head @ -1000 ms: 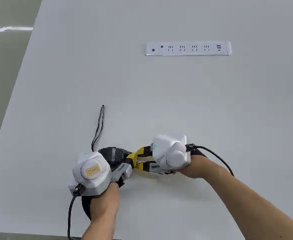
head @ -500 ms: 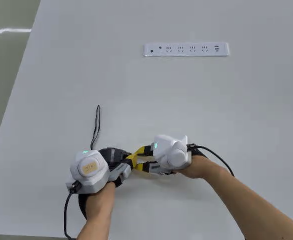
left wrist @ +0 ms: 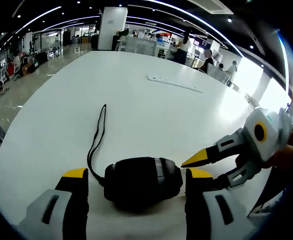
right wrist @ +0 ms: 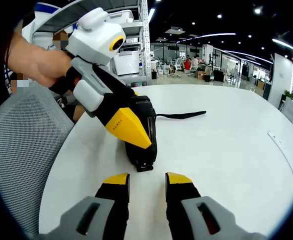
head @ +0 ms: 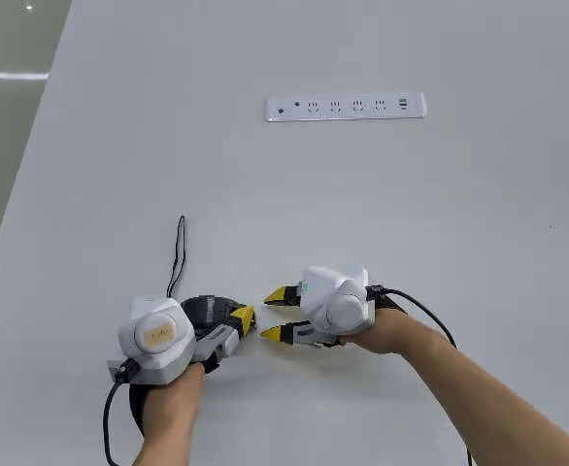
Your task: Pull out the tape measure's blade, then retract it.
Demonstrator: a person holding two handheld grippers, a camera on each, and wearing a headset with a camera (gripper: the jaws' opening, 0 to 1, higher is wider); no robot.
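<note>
The black tape measure [head: 205, 311] lies on the white table [head: 362, 214], its blade not visible outside the case. My left gripper [head: 228, 325] is shut on it, one jaw on each side of the case [left wrist: 141, 182]. A black wrist strap [head: 176, 254] trails away from the case. My right gripper [head: 273, 314] hovers just right of the case, open, with nothing between its yellow tips. The right gripper view looks over the right gripper [right wrist: 147, 180] at the case's end [right wrist: 141, 145], with a yellow fingertip [right wrist: 126, 127] of the left gripper against its side.
A white power strip [head: 346, 106] lies far back on the table. The table's left edge [head: 32, 194] drops to the floor beside the left gripper. A grey mesh chair [right wrist: 21, 165] stands by the near edge.
My right gripper, close against the tape measure before, has drawn slightly right and spread its jaws. The left gripper still holds the case. The head camera has tilted.
</note>
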